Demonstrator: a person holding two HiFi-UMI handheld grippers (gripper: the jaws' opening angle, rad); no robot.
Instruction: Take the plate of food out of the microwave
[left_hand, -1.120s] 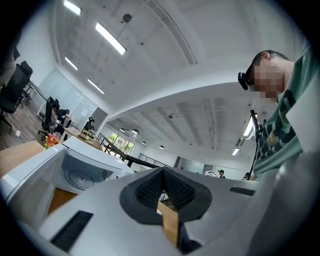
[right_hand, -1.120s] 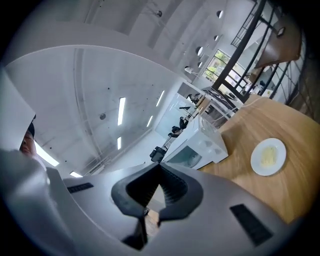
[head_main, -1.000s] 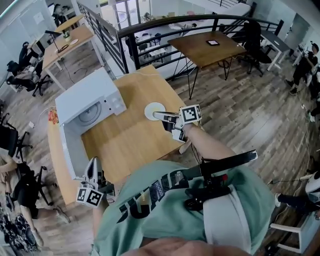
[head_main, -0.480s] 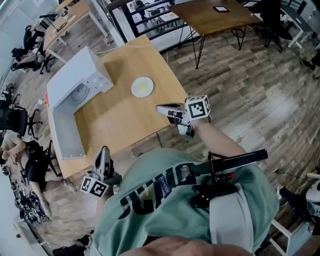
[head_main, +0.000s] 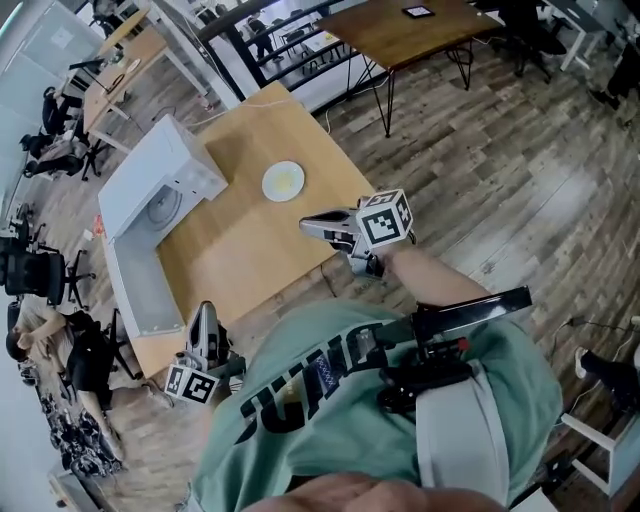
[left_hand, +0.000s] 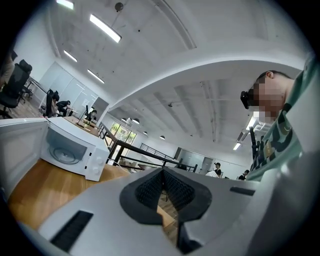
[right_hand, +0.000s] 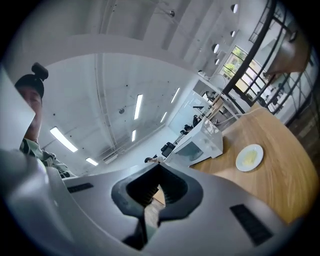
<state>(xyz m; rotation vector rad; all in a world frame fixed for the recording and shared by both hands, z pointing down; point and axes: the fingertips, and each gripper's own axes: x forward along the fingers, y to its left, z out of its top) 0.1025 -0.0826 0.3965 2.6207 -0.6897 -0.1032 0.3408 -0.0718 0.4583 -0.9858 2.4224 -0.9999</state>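
Arms: both reach forward from a green-shirted body, and each gripper points level toward the microwave (head_main: 160, 180) end of the table (head_main: 250, 255).
Right gripper (head_main: 308, 226): hangs over the table's near right edge, well apart from the microwave. Its marker cube is turned upward and a bare forearm runs behind it.
Left gripper (head_main: 205, 318): sits low at the table's near left corner, just off the free end of the microwave's open door (head_main: 140, 290). Its marker cube is the part nearest the body.
Right tongs: pressed together, the ribbed pads (right_hand: 140, 189) meeting at the tip and pinching nothing.
Left tongs: pressed together too, the pads (left_hand: 149, 190) meeting at the tip, with only floor showing through the notch below.
Plate (head_main: 284, 181): white and flat on the table, near the microwave's front right corner and outside the cavity. It carries a pale yellow patch of food and touches neither gripper.
Microwave: white, on the table's far left corner, with the glass turntable (head_main: 163, 207) visible in the cavity.
Door: swung fully open, running from the microwave along the table's left edge toward the person.
In the way: bare wood lies between the right gripper and the plate, while the open door stands between the left gripper and the cavity.
Around: a black railing (head_main: 310, 65) runs behind the microwave, with a second wooden table (head_main: 400, 35) beyond it. Office chairs (head_main: 25, 270) stand to the microwave's left.
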